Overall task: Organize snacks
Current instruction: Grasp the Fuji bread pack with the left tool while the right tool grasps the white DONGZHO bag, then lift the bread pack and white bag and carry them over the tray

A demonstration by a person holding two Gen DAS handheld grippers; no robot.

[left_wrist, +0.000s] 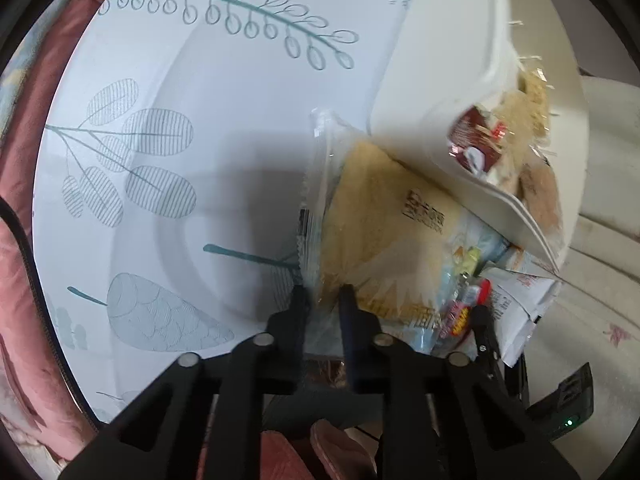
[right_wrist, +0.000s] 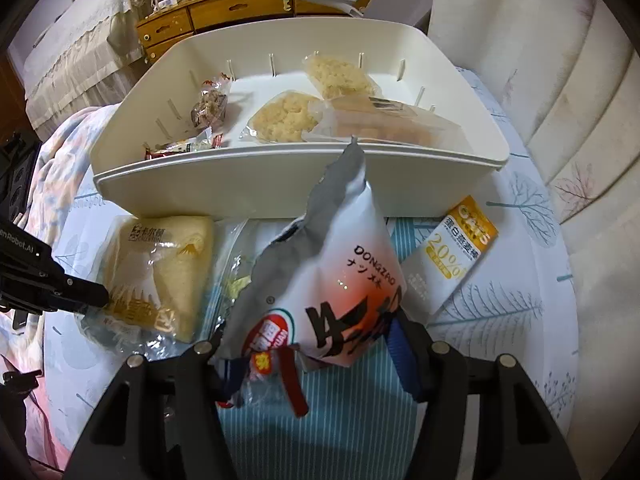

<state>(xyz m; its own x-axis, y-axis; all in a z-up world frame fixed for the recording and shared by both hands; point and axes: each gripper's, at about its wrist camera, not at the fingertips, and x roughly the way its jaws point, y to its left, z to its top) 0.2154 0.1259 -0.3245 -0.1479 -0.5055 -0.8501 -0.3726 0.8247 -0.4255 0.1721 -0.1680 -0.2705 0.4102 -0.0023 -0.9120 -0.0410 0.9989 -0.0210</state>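
My left gripper is shut on the clear wrapper edge of a yellow cake packet, which lies on the leaf-print sheet against the white bin. In the right wrist view the same cake packet lies left of centre, with the left gripper pinching its corner. My right gripper is shut on a white and orange snack bag with a torn grey top, held upright in front of the white bin. The bin holds several wrapped snacks, among them a crumbly yellow cake.
An oats sachet lies on the sheet, right of the held bag. Small sweets sit under the cake packet's right side. A pink quilt borders the left, a padded headboard the right, and a wooden dresser stands behind.
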